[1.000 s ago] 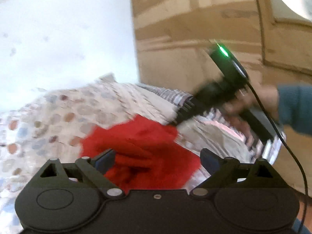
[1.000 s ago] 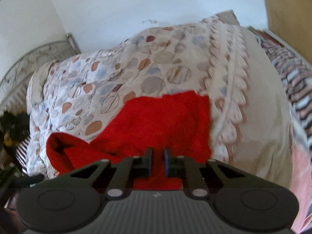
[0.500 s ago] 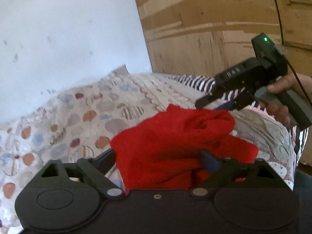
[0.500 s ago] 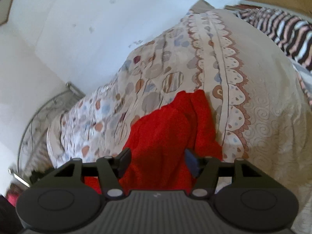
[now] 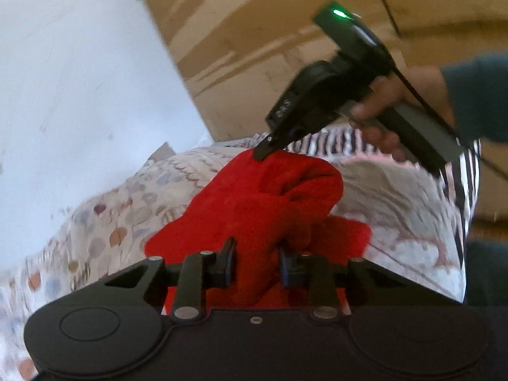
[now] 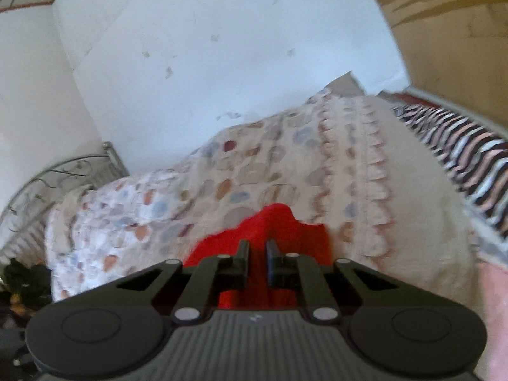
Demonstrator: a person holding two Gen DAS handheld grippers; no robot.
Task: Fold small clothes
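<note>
Left gripper clamps red cloth bunched between its jaws | right gripper pinches the same cloth's far edge | patterned quilt spreads ahead | white wall beyond | wooden wardrobe right | striped blanket alongside

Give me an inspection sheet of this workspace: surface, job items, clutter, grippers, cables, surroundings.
Surface: bed with dotted quilt; striped blanket at its far side.
Job's things: one red garment, bunched and lifted between both grippers.
Clutter: dark items beside the bed, too blurred to identify.
Grippers: left gripper shut on the garment; right gripper shut on its other end.
Cables: black cable trailing from the right gripper.
Surroundings: white wall, wooden wardrobe, metal bed frame.
</note>
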